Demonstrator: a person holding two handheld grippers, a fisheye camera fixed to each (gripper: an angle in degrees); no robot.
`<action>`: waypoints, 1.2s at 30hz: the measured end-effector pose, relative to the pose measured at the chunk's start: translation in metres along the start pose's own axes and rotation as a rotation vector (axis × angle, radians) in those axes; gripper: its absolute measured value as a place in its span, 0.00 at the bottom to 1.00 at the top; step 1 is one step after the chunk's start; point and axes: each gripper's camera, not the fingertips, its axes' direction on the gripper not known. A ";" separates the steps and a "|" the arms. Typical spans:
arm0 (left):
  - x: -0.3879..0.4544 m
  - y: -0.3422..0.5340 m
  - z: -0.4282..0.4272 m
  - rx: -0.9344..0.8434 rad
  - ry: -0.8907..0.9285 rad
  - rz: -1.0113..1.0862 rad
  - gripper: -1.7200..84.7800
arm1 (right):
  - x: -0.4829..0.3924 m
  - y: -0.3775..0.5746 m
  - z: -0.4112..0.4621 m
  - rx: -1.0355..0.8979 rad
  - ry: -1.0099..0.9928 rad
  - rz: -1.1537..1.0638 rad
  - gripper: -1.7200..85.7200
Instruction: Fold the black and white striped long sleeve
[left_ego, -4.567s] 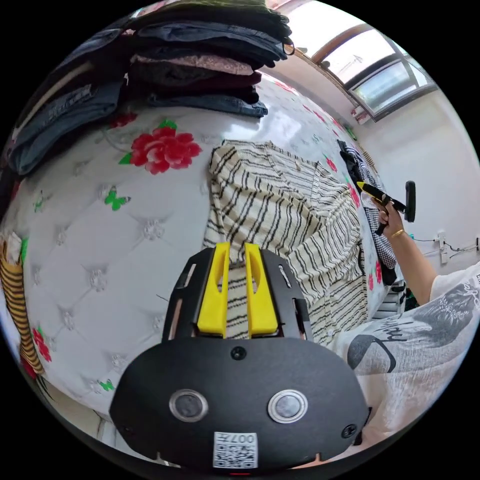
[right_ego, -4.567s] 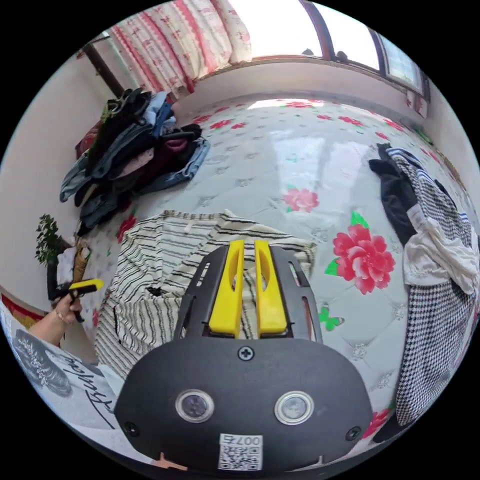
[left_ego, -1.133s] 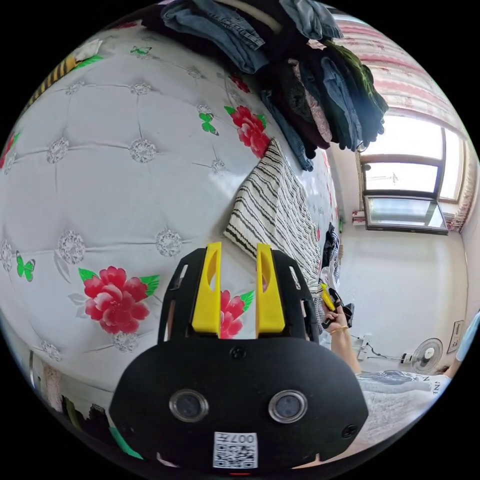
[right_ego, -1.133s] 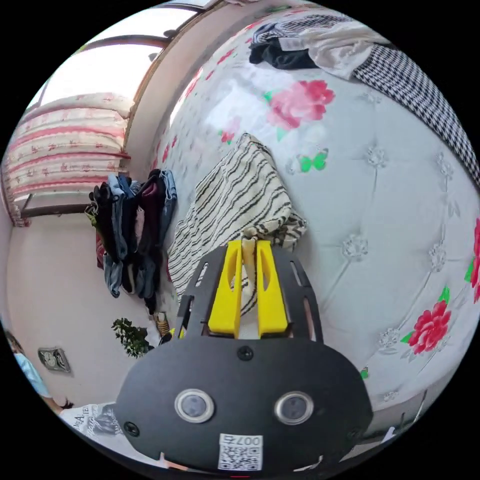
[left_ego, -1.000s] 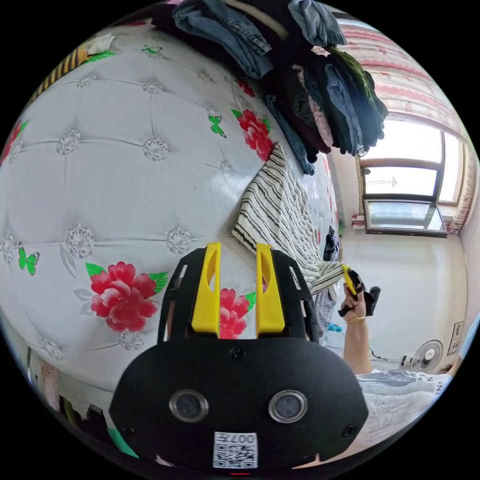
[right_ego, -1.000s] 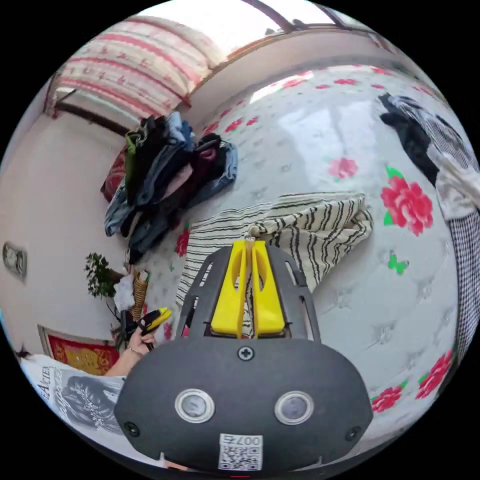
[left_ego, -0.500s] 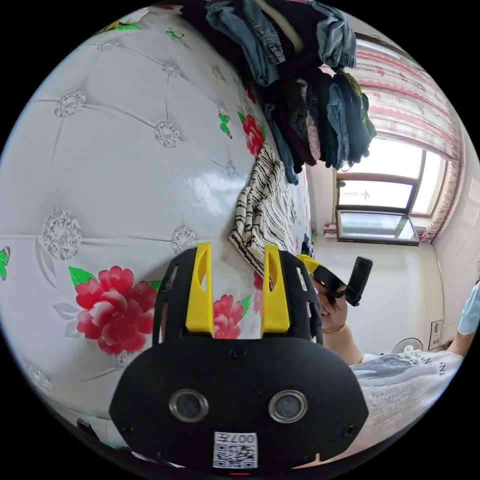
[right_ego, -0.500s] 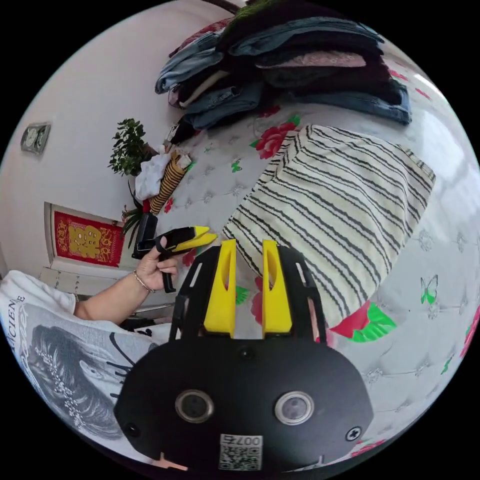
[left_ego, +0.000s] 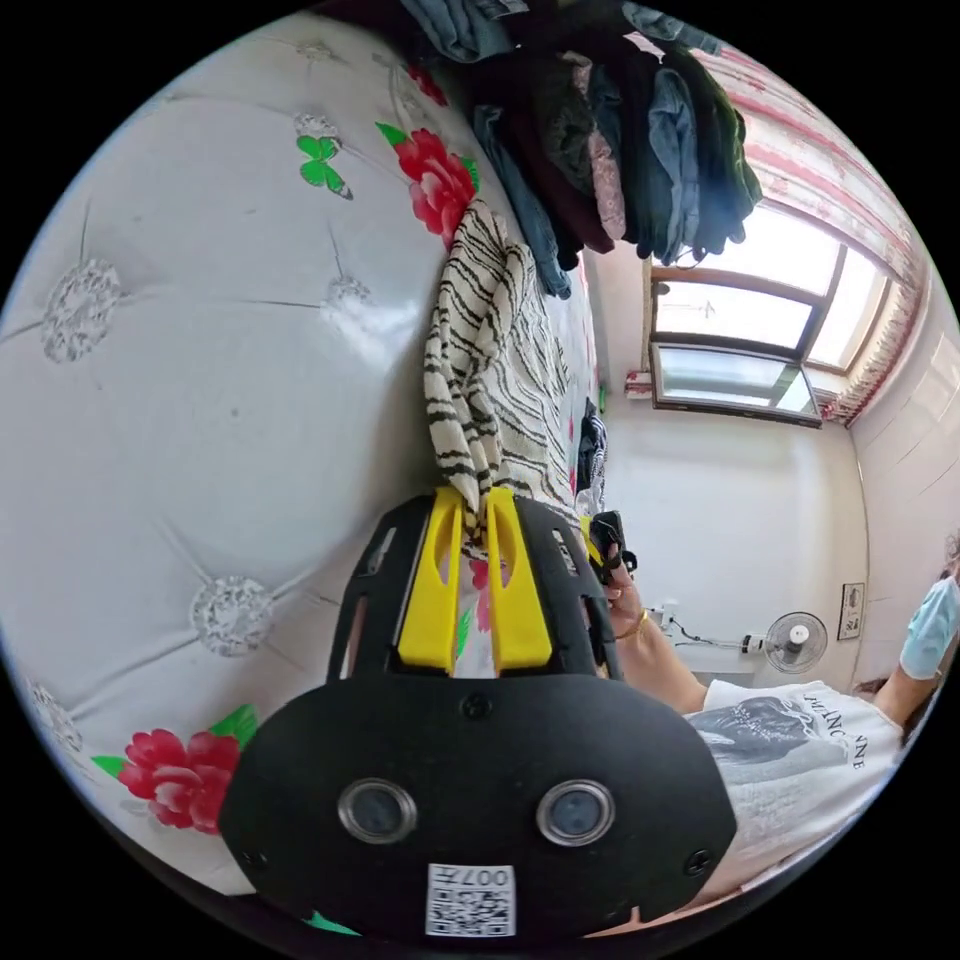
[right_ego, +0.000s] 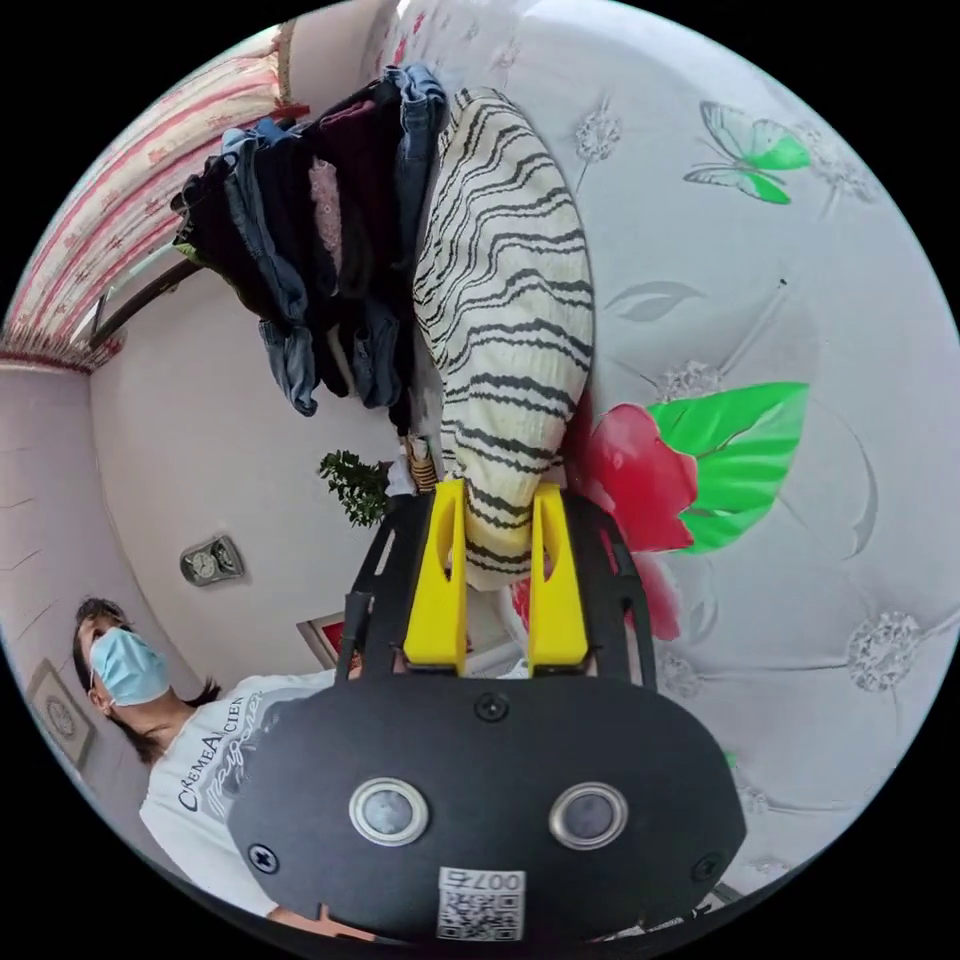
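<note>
One black and white striped long sleeve (left_ego: 490, 370), folded into a thick bundle on a white tufted mattress (left_ego: 200, 350) printed with red flowers and green butterflies. One tall stack of folded dark clothes and denim (left_ego: 620, 150) just beside the bundle's far end, seemingly touching it.

Two grippers, each with two yellow jaws. In the left gripper view, left gripper (left_ego: 472, 512) closed nearly tight on the near edge of the striped fabric — cloth pinched between the jaw tips. In the right gripper view, right gripper (right_ego: 497, 540) set with a jaw on either side of the bundle's near end (right_ego: 505, 330), jaws fairly wide and touching the fabric at both sides; whether pressing or merely straddling, cannot tell.

One person in a white printed T-shirt (right_ego: 205, 780) and a blue face mask, seen in both views; one hand (left_ego: 618, 585) with a gold bracelet holding the other gripper near the mattress edge. One standing fan (left_ego: 790, 635) by the wall, one window (left_ego: 740, 340), one potted plant (right_ego: 355, 485), one wall clock (right_ego: 207, 562).

Half a second earlier: both grippers open and short of the garment, left jaws spread wide. Now both at its near edge, left jaws drawn together on it.
</note>
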 end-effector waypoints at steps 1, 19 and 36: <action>0.007 0.003 -0.006 0.024 0.035 0.030 0.06 | -0.002 0.004 -0.005 0.004 -0.010 -0.021 0.09; 0.109 -0.013 -0.040 0.058 0.237 0.272 0.04 | -0.080 0.009 -0.155 -0.001 0.013 -0.208 0.03; 0.252 -0.075 -0.024 0.157 0.306 0.653 0.05 | -0.197 0.000 -0.304 0.272 0.085 -0.682 0.04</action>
